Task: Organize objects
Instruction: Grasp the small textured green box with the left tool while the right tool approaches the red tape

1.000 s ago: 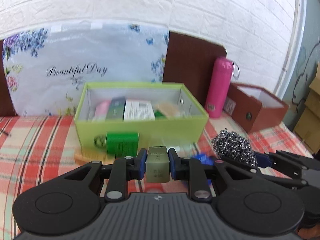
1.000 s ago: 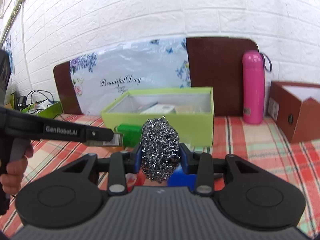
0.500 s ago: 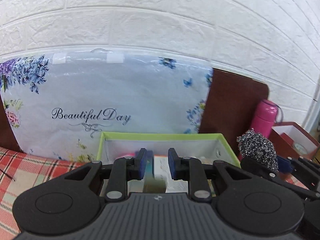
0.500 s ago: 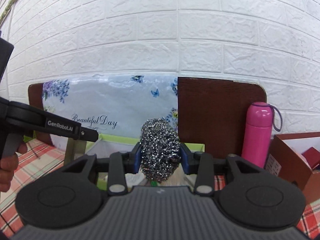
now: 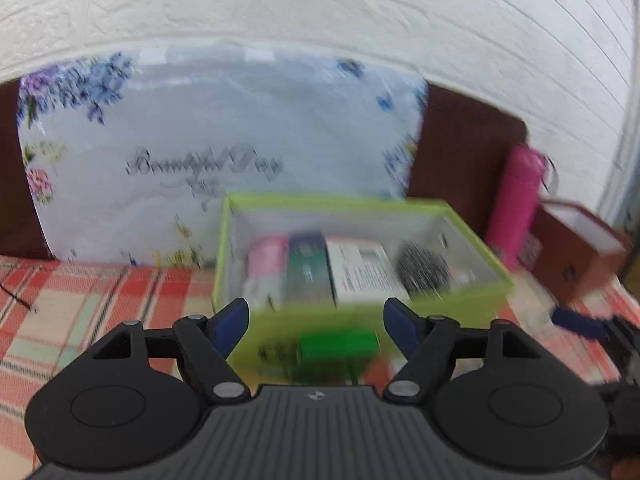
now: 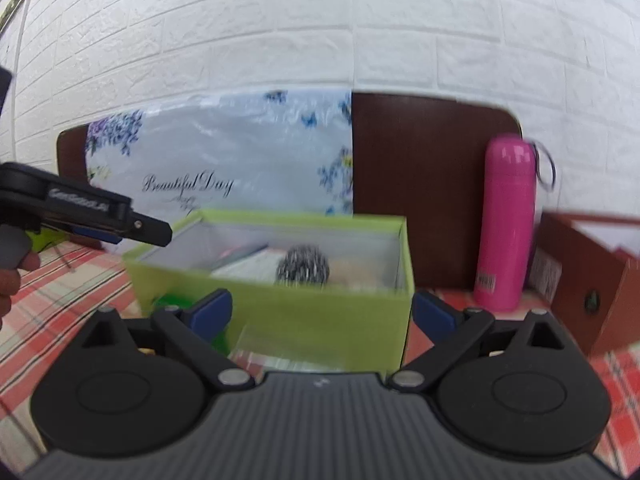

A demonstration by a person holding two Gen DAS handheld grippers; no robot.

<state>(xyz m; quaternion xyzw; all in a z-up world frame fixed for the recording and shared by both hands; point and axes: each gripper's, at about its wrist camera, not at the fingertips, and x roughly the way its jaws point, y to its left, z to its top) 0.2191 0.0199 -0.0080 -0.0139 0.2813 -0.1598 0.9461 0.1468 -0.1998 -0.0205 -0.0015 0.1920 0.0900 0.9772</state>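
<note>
A white brick wall (image 6: 280, 40) backs the scene, with a floral "Beautiful Day" bag (image 5: 208, 152) leaning against it and a red plaid cloth (image 5: 100, 296) spread over the table. On that cloth sits the green box (image 6: 320, 320), its long axis running left to right, straight ahead of both my tools and a little below them. A pink bottle (image 6: 506, 224) stands to its right, and a brown box (image 6: 584, 276) lies further right.

Inside the green box the steel scourer (image 6: 303, 267) rests toward the right end, beside a white carton (image 5: 360, 268), a dark carton and a pink one, all blurred.

A green item (image 5: 338, 344) lies on the cloth just in front of the box's near wall. It is nearest my left gripper (image 5: 316, 320), so I judge that arm takes it next.

My left gripper is spread wide and empty; my right gripper (image 6: 322, 312) is likewise splayed and empty. A second ago the left one pinched a small metal block and the right one clamped the scourer. The scourer is now in the box; the block I cannot find.
</note>
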